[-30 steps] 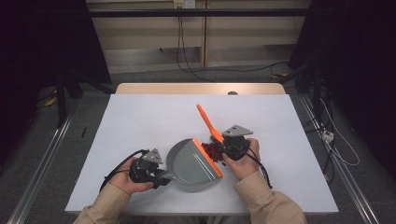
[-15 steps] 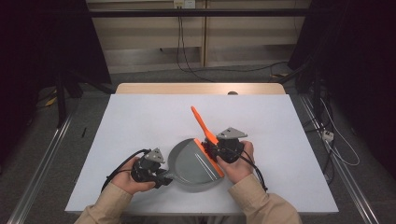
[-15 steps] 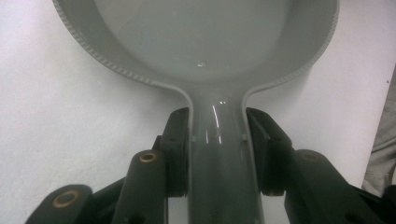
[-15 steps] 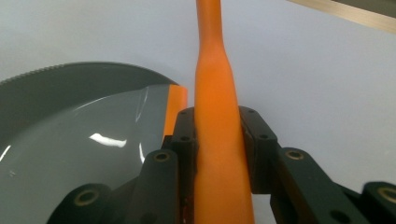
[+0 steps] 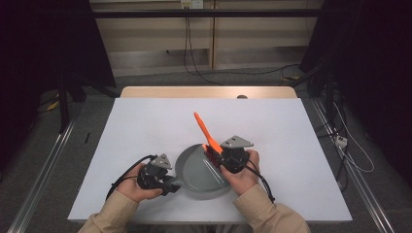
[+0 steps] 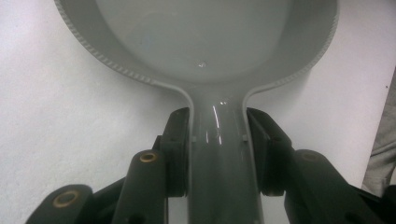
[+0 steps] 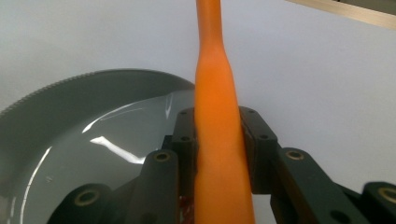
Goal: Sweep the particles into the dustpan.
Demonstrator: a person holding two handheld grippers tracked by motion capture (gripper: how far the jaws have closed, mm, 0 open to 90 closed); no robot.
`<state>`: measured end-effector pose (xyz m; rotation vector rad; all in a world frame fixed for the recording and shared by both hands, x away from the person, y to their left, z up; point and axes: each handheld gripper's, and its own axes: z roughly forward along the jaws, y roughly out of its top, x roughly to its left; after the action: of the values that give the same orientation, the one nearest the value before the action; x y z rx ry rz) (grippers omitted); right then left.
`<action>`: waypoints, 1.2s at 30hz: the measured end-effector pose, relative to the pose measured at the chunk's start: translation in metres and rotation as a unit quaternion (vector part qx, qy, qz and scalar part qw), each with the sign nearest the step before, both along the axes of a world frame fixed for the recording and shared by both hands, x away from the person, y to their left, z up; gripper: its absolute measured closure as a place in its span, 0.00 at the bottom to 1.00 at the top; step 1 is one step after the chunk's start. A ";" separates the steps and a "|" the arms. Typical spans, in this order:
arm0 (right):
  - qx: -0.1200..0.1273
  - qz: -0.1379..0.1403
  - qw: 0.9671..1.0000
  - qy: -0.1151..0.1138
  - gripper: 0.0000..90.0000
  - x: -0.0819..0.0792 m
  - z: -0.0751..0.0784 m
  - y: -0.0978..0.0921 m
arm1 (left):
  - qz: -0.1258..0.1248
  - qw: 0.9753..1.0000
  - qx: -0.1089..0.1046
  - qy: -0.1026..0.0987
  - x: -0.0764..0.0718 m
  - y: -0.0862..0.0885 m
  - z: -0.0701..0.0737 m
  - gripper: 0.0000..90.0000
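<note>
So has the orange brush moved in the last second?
Yes. The orange brush, clamped in the right gripper, has shifted left over the grey pan, which stays put with the left gripper on its handle.

A white rectangular tabletop (image 5: 145, 126) stands on grey carpeted floor (image 5: 43, 141), black cables (image 5: 194, 58) trailing before a beige panelled wall (image 5: 145, 34).

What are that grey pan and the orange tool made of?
The pan looks like glossy moulded plastic: uniform grey, bright highlights, a finely ribbed rim, handle in one piece with the bowl. Coated metal can't be ruled out. The orange tool looks like matte plastic or silicone: even colour, soft sheen, no seams.
</note>
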<state>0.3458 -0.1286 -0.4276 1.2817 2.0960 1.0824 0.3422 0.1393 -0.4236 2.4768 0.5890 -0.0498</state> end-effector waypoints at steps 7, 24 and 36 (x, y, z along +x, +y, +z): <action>0.002 0.009 1.000 -0.008 0.79 -0.005 0.003 0.008 | 0.013 1.000 -0.008 0.003 0.000 0.000 -0.001 0.70; 0.017 -0.002 0.999 -0.050 0.79 0.032 0.021 -0.006 | 0.032 0.999 -0.012 0.005 0.003 0.011 -0.001 0.70; -0.048 0.008 0.997 -0.058 0.79 0.051 -0.008 -0.002 | 0.054 0.998 -0.007 0.010 0.009 0.024 -0.001 0.69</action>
<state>0.3966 -0.1302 -0.4355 1.1322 2.0487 1.0244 0.3508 0.1632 -0.4243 2.4285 0.7279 -0.0361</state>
